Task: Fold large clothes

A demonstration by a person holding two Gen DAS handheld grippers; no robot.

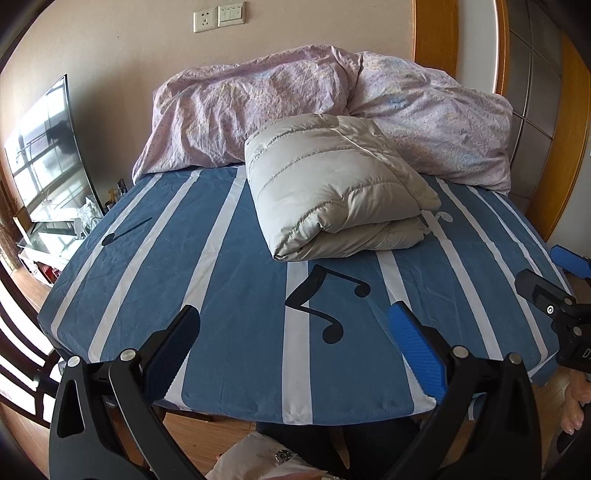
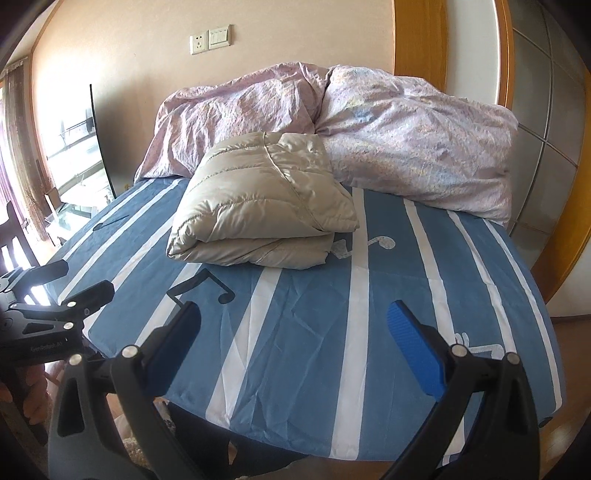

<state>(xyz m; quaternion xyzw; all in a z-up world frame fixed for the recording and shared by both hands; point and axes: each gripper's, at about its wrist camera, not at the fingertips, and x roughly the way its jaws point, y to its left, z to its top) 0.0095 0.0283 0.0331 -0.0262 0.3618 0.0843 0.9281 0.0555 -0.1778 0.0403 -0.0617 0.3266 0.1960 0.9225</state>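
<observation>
Folded puffer jacket (image 1: pixel 332 184): pale grey-beige, quilted, lying in a thick doubled bundle on the bed (image 1: pixel 240 295), toward the far half, its far edge touching the bedding heap behind it. Folded edge is facing the near side; layers are stacking one on another.

Bed sheet: blue with white stripes and black music-note prints; one large note (image 1: pixel 325 302) is showing just in front of the jacket.

Duvet (image 1: pixel 258 107): pinkish-lilac, floral, crumpled, piling along the far edge of the bed against the wall.

Left gripper (image 1: pixel 295 332): hovering above the near edge of the bed, jaws standing wide apart, holding nothing, well apart from the jacket. One pad is showing blue, the other dark.

Right gripper (image 2: pixel 293 328): likewise hovering over the near part of the bed, jaws spread wide and empty, well apart from the jacket. It is also appearing at the right margin of the left wrist view.

Television (image 1: pixel 48 155): standing to the left of the bed, reflecting windows.

Wall socket and switch plate (image 1: pixel 219 16): sitting on the wall above the duvet.

Wooden door frame (image 1: pixel 436 33): rising at the right.
</observation>
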